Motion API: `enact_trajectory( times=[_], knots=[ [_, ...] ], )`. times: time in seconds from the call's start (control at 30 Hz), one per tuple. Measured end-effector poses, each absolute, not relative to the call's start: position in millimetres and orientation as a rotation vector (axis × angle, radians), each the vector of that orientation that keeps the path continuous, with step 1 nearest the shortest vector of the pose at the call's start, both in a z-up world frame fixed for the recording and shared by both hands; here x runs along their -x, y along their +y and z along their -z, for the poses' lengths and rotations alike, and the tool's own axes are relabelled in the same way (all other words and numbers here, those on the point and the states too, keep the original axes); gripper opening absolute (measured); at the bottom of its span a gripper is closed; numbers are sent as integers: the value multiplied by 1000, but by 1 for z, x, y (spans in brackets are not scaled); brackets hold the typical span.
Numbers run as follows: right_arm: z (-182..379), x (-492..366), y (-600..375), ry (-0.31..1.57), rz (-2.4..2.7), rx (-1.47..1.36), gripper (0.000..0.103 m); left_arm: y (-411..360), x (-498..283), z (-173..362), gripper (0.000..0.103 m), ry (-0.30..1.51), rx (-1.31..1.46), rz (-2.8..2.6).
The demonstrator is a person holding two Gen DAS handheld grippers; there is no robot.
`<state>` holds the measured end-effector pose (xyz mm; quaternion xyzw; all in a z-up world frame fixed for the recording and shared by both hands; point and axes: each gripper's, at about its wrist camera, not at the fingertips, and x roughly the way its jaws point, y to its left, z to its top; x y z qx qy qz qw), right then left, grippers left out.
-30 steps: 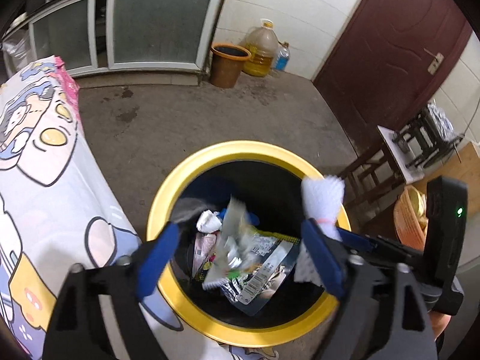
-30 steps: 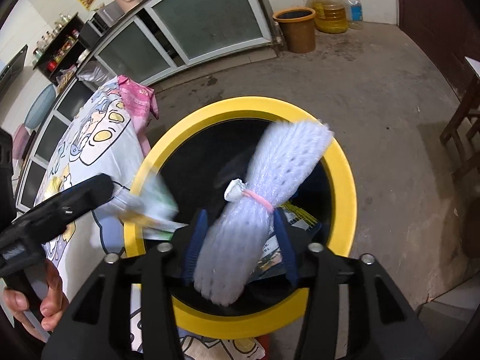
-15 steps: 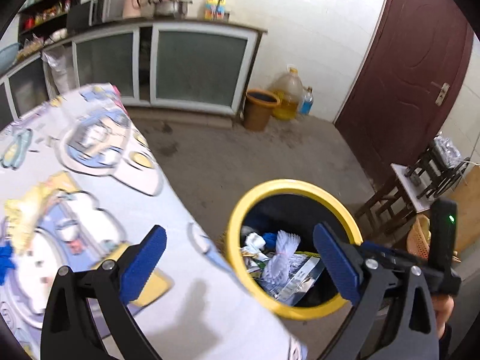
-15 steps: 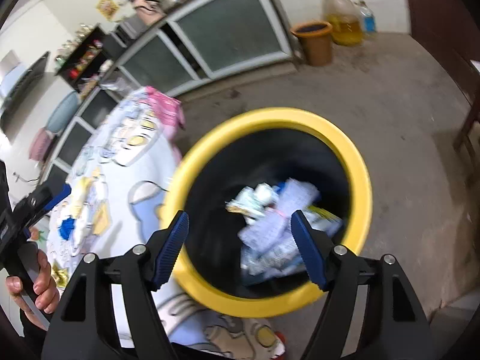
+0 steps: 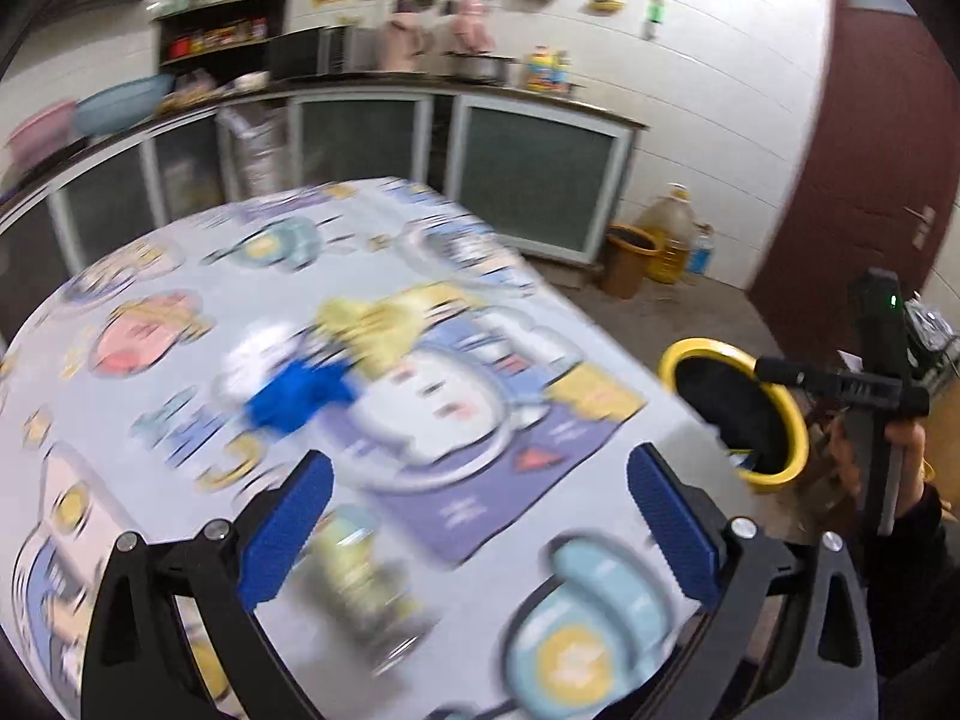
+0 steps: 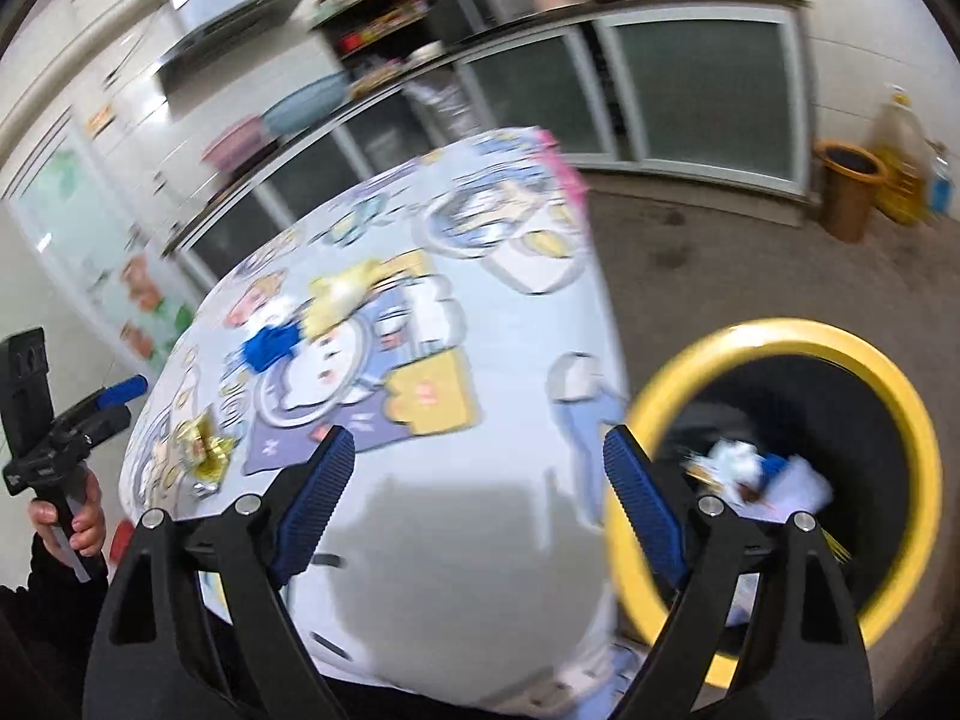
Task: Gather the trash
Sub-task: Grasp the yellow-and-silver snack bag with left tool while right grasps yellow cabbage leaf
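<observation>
My left gripper (image 5: 480,468) hangs open over the table (image 5: 540,354) with its cartoon cloth, nothing between its pads. Ahead of it lie a blue crumpled scrap (image 5: 294,402), a white scrap (image 5: 258,360) and a yellow crumpled piece (image 5: 372,324). A blurred yellow-green wrapper (image 5: 360,576) lies just under the jaws. My right gripper (image 6: 480,438) is over the table's edge, its jaws opening and empty. To its right stands the yellow-rimmed bin (image 6: 798,330), with white foam netting and wrappers (image 6: 756,474) inside. A gold wrapper (image 6: 207,450) lies near the left gripper (image 6: 114,402).
An orange bucket (image 5: 630,258), a big oil jug (image 5: 675,228) and a small bottle stand on the floor by the glass-door cabinets (image 5: 534,180). A dark red door (image 5: 870,180) is at the right. Bare concrete floor lies between table, bin and cabinets.
The white foam netting left my right gripper and dropped into the bin. Both grippers swung away from the bin and up over the table, and the right jaws spread wider.
</observation>
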<state>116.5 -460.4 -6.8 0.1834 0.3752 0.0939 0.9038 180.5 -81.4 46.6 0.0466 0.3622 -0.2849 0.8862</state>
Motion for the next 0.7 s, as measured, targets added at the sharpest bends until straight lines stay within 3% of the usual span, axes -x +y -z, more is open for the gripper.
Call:
enact_trajectory(
  times=[0.27,0.7],
  knots=[
    [-10,-182,-368,816,-386,-221,81,-24,-175,-5,95,801,16,495],
    [4,-299,-270,914,-390,-5,81,-35,-199,29,95,863,25,456]
  ],
)
